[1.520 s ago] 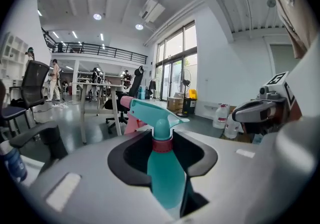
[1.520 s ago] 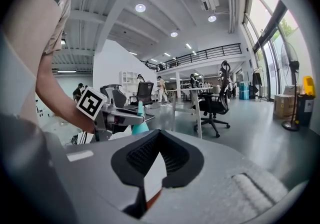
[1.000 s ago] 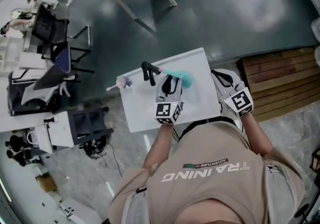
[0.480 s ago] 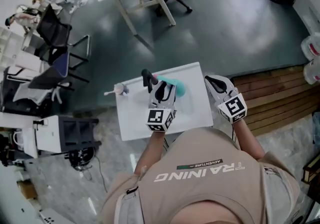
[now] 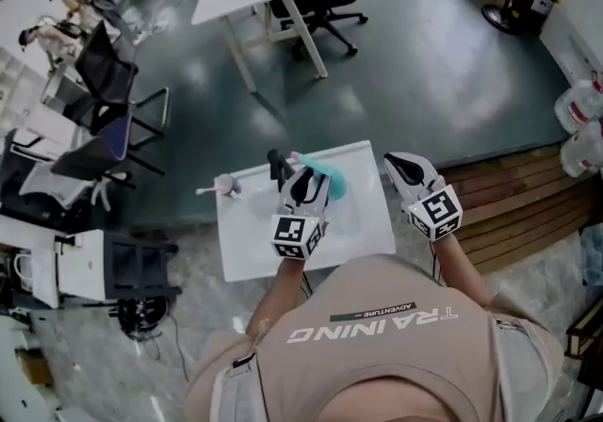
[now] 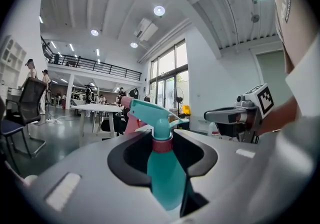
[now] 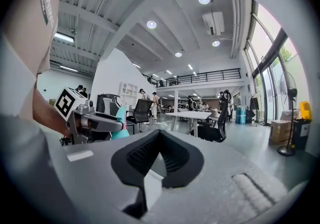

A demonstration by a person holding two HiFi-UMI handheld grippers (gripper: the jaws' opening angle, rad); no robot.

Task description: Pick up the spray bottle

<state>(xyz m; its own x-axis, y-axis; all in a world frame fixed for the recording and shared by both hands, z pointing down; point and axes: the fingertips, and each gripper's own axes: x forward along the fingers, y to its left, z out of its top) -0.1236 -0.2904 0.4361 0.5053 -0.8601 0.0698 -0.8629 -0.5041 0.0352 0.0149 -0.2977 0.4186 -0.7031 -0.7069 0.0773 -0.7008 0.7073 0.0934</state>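
Your left gripper (image 5: 303, 180) holds the teal spray bottle (image 6: 162, 178) upright between its fingers, over the far half of the white desk (image 5: 254, 241). Your right gripper (image 5: 407, 166) hangs just beside the desk's right edge, its fingers together and empty.

The spray bottle (image 6: 161, 178) is standing upright, with the pads of the left gripper (image 5: 309, 177) clamping its teal body. A red collar is ringing its neck, and a teal-and-pink spray head is topping it. It is sitting above the white table (image 5: 247, 243).
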